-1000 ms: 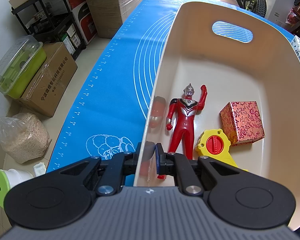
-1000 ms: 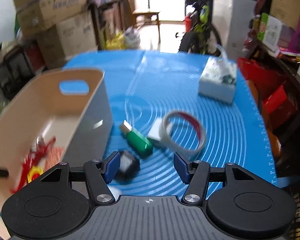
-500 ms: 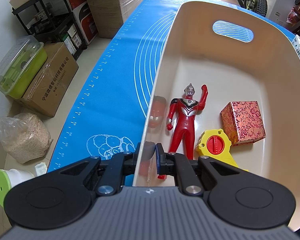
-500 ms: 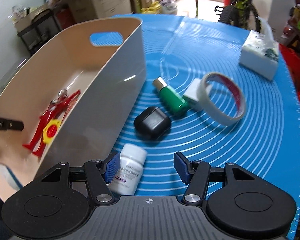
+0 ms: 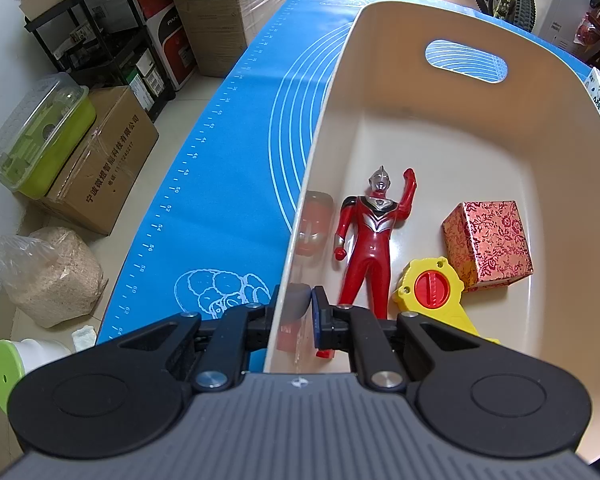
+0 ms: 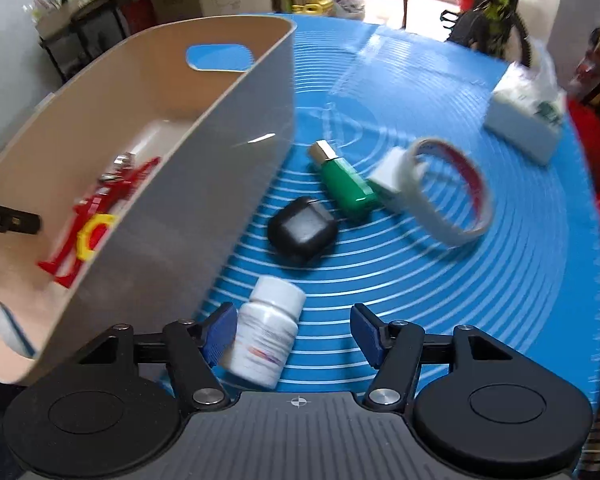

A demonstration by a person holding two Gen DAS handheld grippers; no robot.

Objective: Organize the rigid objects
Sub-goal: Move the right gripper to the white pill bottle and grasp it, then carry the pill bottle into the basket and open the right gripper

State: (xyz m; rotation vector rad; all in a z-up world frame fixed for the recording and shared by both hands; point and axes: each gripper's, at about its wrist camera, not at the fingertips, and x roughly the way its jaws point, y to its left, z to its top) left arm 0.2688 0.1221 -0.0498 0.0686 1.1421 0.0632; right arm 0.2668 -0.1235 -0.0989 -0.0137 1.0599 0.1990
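Note:
A cream bin (image 5: 324,120) stands on the blue mat. My left gripper (image 5: 294,308) is shut on its near-left wall, one finger inside and one outside. In the bin lie a red hero figure (image 5: 370,240), a yellow tape measure (image 5: 430,290) and a red patterned box (image 5: 490,240). My right gripper (image 6: 292,328) is open just right of the bin (image 6: 220,160). A white pill bottle (image 6: 268,332) lies between its fingers, close to the left one, with a gap on the right. Beyond lie a black case (image 6: 302,230) and a green lighter (image 6: 346,184).
A tape roll (image 6: 456,196) leans on a small white box (image 6: 388,178) on the mat (image 6: 500,300). A tissue pack (image 6: 526,116) lies at the far right. Cardboard boxes (image 5: 100,168), a sack and shelving stand on the floor left of the table.
The right gripper dropped and rolled toward the mat, and the white bottle came between its fingers. The left gripper and the bin stayed still.

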